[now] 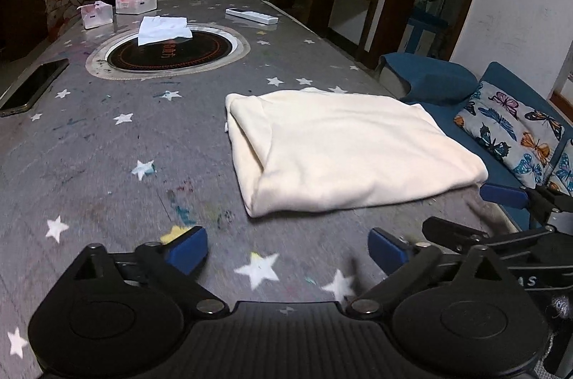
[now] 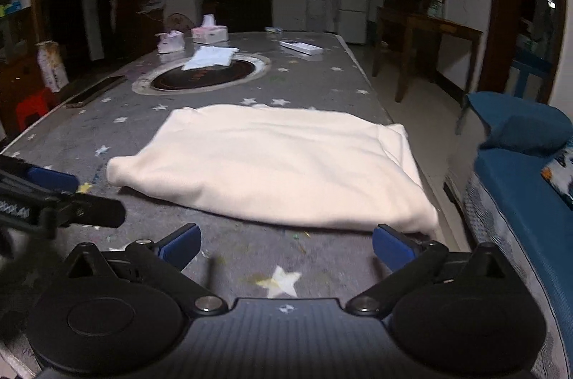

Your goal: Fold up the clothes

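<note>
A cream garment (image 1: 343, 149) lies folded into a thick rectangle on the grey star-patterned table (image 1: 107, 142), near its right edge. It also shows in the right wrist view (image 2: 279, 164). My left gripper (image 1: 288, 248) is open and empty, a short way in front of the garment's near left corner. My right gripper (image 2: 286, 244) is open and empty, just in front of the garment's near edge; its right fingertip (image 2: 392, 244) is close to the near right corner. The right gripper shows at the right of the left wrist view (image 1: 508, 196), and the left gripper at the left of the right wrist view (image 2: 50, 180).
A round black hotplate (image 1: 172, 51) with a white cloth (image 1: 163, 28) on it sits mid-table. Two tissue boxes (image 1: 136, 1), a white remote (image 1: 250, 16) and a phone (image 1: 34, 87) lie farther off. A blue sofa (image 1: 497, 142) with a butterfly cushion stands beside the table's right edge.
</note>
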